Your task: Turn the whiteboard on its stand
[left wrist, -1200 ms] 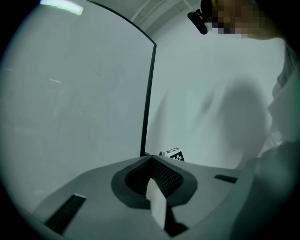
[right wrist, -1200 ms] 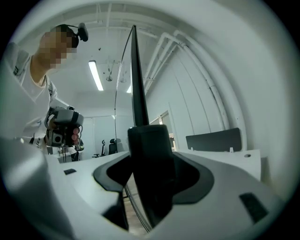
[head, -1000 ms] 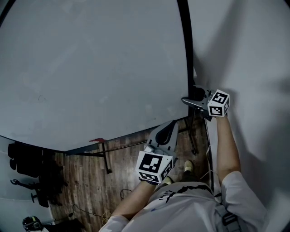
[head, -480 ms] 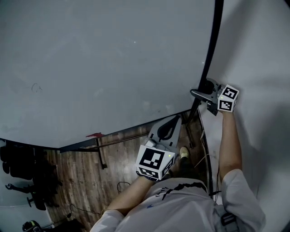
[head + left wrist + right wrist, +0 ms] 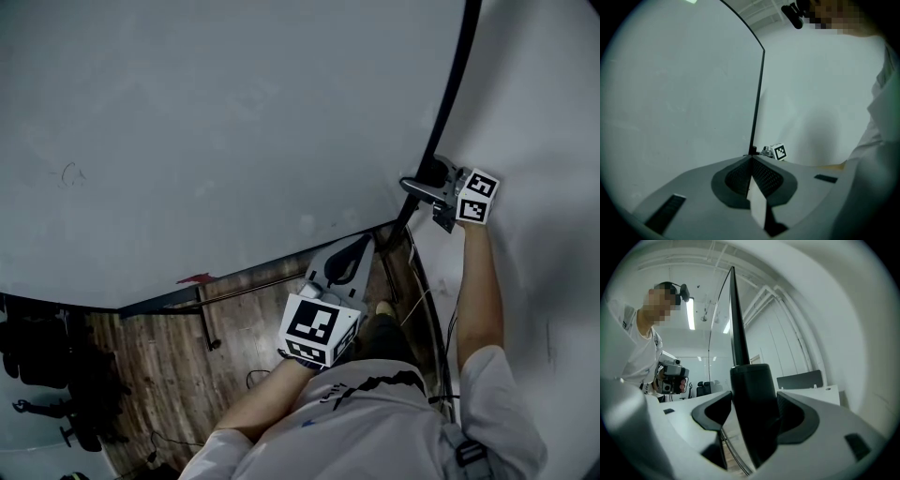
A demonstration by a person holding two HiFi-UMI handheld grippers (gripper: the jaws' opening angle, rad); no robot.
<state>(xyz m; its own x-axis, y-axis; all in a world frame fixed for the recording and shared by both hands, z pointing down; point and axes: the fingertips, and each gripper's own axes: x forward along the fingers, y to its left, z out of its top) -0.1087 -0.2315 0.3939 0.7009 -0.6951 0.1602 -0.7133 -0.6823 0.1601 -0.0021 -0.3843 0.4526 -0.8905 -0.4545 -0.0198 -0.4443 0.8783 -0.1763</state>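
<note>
We log: right gripper, two o'clock, jaws just eased apart, slack around the black knob on the whiteboard, probably freeing its turn; left gripper, six o'clock, clenched empty.

— How's my head view?
— Dim and grey. The whiteboard is evenly lit; the floor at seven o'clock sinks into shadow.
— And my right gripper view?
— Brighter. A ceiling lamp glows at ten o'clock, the edges curve and go black, and the near post is soft.
</note>
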